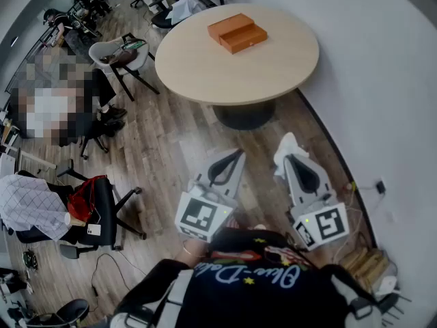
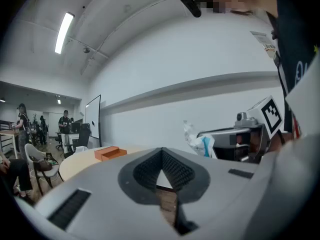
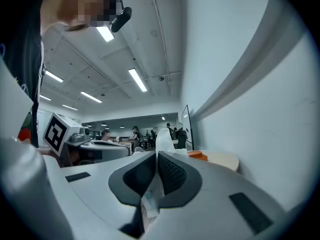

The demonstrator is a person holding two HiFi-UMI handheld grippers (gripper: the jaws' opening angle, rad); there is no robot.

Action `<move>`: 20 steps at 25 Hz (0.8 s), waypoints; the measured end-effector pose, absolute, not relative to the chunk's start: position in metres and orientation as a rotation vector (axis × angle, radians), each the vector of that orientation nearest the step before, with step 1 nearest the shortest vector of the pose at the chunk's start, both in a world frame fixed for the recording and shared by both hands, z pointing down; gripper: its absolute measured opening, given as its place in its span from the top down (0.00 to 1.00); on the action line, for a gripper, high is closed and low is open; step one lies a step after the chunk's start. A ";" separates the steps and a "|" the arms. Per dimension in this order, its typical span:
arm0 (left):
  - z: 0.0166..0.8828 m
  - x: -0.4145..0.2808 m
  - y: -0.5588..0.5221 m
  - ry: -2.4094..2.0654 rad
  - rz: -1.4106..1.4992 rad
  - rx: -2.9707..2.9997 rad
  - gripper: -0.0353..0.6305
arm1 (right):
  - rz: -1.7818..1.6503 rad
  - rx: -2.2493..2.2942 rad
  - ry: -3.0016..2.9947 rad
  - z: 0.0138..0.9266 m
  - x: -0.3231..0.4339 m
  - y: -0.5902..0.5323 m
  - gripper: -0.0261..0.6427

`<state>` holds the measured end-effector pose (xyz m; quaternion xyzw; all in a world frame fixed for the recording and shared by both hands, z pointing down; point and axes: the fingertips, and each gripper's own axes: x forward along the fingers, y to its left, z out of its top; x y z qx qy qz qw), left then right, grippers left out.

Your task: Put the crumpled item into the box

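Crumpled item [image 1: 286, 147], white, pinched in right gripper [image 1: 291, 158]; jaws closed on it, item sticking out past tips, over wood floor [image 1: 171, 149]. Left gripper [image 1: 234, 154] just beside, jaws together, nothing between. Orange box [image 1: 237, 33] on round table [image 1: 259, 70], well apart from grippers.

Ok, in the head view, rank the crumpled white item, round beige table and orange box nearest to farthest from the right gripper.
1. Crumpled white item, held in the right gripper.
2. Round beige table, ahead.
3. Orange box, on the table's far half.
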<state>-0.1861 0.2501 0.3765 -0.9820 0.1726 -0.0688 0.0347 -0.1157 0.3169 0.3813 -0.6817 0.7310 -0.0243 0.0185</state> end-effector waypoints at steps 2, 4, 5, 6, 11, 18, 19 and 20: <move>0.375 -0.186 0.255 0.529 -0.204 -3.027 0.96 | -0.084 -2.106 2.258 0.381 -0.115 0.320 0.95; 0.376 -0.185 0.258 0.530 -0.207 -3.033 0.96 | -0.100 -2.093 2.245 0.381 -0.115 0.323 0.95; 0.377 -0.185 0.259 0.530 -0.212 -3.036 0.96 | -0.106 -2.090 2.239 0.381 -0.114 0.325 0.95; 0.377 -0.184 0.259 0.530 -0.217 -3.041 0.96 | -0.108 -2.089 2.237 0.381 -0.114 0.326 0.95; 0.381 -0.169 0.256 0.479 -0.226 -3.047 0.96 | -0.123 -2.109 2.221 0.385 -0.104 0.327 0.95; 0.383 -0.143 0.240 0.413 -0.203 -3.051 0.96 | -0.091 -2.176 2.172 0.383 -0.081 0.317 0.95; 0.383 -0.139 0.236 0.409 -0.196 -3.053 0.96 | -0.083 -2.184 2.169 0.383 -0.077 0.314 0.95; 0.382 -0.134 0.231 0.407 -0.186 -3.055 0.96 | -0.076 -2.191 2.165 0.383 -0.073 0.310 0.95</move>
